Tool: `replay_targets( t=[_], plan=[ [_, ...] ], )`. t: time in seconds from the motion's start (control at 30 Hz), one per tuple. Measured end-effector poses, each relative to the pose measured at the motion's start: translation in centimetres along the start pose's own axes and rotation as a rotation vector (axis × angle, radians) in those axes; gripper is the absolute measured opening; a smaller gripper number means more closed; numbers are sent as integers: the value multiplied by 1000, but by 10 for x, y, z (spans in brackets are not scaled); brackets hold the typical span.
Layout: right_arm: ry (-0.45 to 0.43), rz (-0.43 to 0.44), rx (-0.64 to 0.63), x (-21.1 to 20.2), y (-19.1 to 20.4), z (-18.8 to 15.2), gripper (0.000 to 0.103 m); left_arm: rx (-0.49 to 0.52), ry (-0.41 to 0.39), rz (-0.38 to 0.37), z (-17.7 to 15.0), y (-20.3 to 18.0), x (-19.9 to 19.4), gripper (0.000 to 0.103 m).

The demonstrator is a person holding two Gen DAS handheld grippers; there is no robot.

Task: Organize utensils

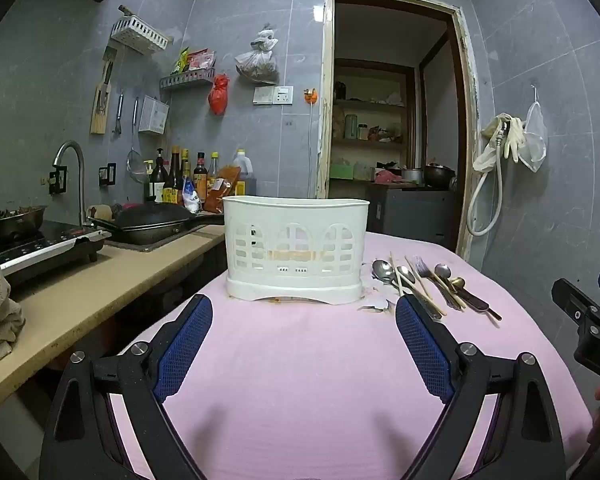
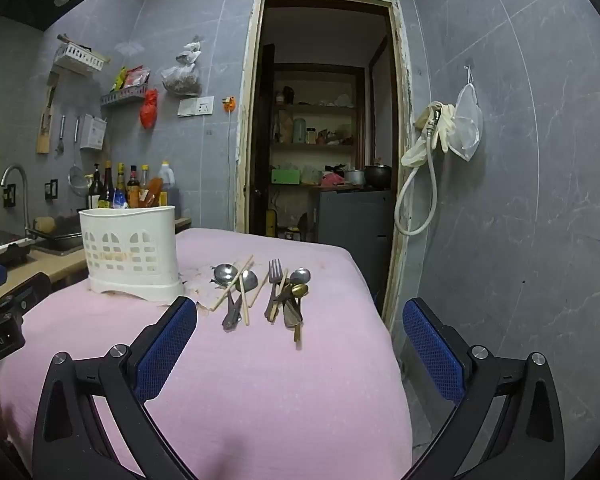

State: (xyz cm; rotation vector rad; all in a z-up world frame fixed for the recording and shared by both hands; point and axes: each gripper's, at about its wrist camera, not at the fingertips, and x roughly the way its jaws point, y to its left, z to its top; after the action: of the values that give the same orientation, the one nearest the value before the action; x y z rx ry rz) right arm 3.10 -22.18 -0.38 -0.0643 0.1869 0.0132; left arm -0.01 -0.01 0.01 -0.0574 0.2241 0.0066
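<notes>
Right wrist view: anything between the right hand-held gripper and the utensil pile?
Nothing visible. The right hand-held gripper is open, with only bare pink cloth before the utensil pile. The white caddy stands off to the pile's left, clear of that path.

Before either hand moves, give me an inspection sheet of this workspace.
Surface: pink cloth over the table, stained and torn beside the holder.
Job's things: white utensil holder upright at the far left; spoons, fork and chopsticks lying loose to its right.
Clutter: nothing seen on the cloth.
Grippers: left hand-held gripper open, empty, facing the holder; right hand-held gripper open, empty, facing the utensils.
Cables: white hose hanging on the right wall.
Surroundings: counter with wok, sauce bottles, faucet; open doorway behind.
</notes>
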Motion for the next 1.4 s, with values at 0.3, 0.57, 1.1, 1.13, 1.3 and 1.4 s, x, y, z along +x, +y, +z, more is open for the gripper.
replay_targets(
  t=[0.3,0.57,1.1,1.13,1.3,1.4],
  plan=[
    [6,2,1,1,0,1,103,-10,9,-3,0,2,4,90],
    [8,0,0,1,0,1,103,-4,5,-2,0,1,1,90],
    [9,1,-1,0,2,1,103,-4,4,-3,0,0,1,90],
    [9,1,-1,0,2,1,103,-3,4,-2,0,0,1,90],
    [10,1,-1,0,1,2,103,-4,5,-2,0,0,1,90],
    [10,2,-1,0,2,2,103,-4,5,-2,0,1,1,90]
  ],
)
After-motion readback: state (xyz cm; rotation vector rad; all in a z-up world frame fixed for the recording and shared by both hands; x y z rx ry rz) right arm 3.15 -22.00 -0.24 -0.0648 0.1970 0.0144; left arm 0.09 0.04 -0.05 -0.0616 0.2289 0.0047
